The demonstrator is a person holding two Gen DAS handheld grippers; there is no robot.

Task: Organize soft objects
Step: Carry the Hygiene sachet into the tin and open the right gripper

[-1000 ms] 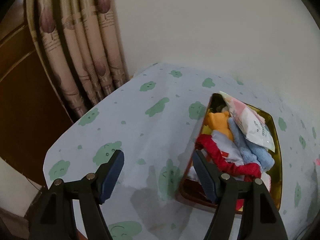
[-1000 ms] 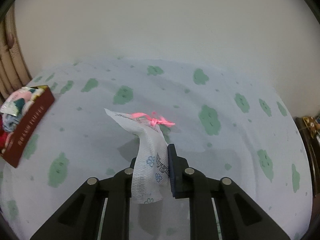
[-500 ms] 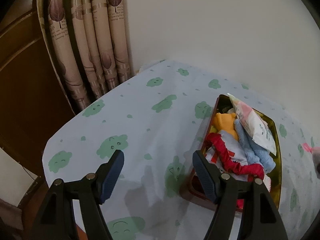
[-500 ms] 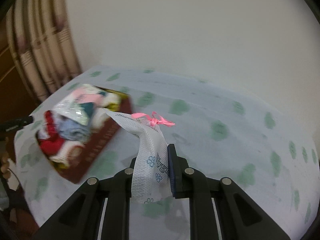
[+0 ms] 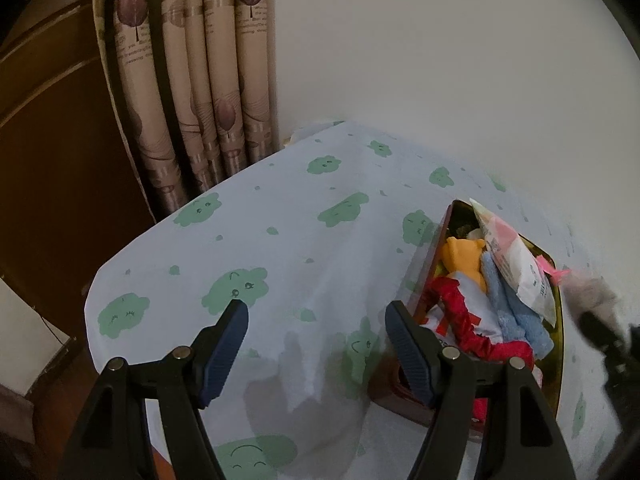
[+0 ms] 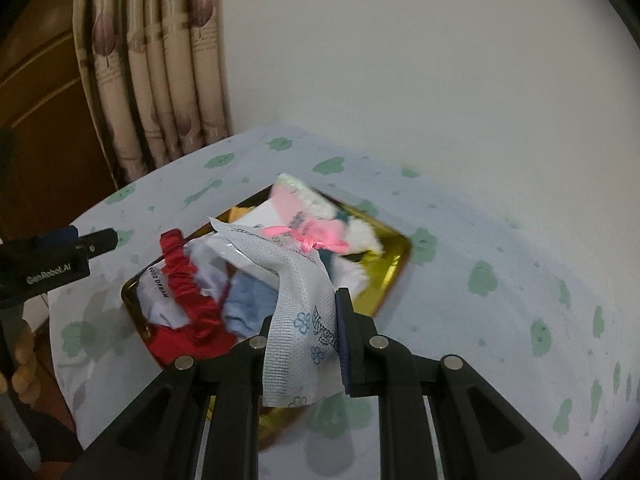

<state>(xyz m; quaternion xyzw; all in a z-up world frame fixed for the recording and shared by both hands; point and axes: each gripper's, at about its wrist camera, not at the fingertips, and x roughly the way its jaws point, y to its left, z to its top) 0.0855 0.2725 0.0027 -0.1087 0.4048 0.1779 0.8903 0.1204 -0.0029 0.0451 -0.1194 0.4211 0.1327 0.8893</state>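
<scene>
The right claw is clamped on a white woven-plastic sachet printed with blue flowers and tied with a pink ribbon bow. The sachet's long axis runs from the claw up toward 11 o'clock, and its bowed end hangs over the gold-lined, dark-sided rectangular tin. The tin lies straight ahead at 12 o'clock in the right wrist view, so this hand is the nearer one and the drop looks close.

The tin is already crowded: a red ruched fabric band at 10 o'clock, a pale blue folded towel just left of the sachet, and a pink-and-white plastic packet at the far side. A bare gold patch shows toward 1 o'clock, probably the freest spot.

The left claw stands wide apart and empty over the green-cloud-printed cloth on the surface, with the tin at its 3 o'clock. Its right finger sits close to the tin's near corner and may crowd the drop.
</scene>
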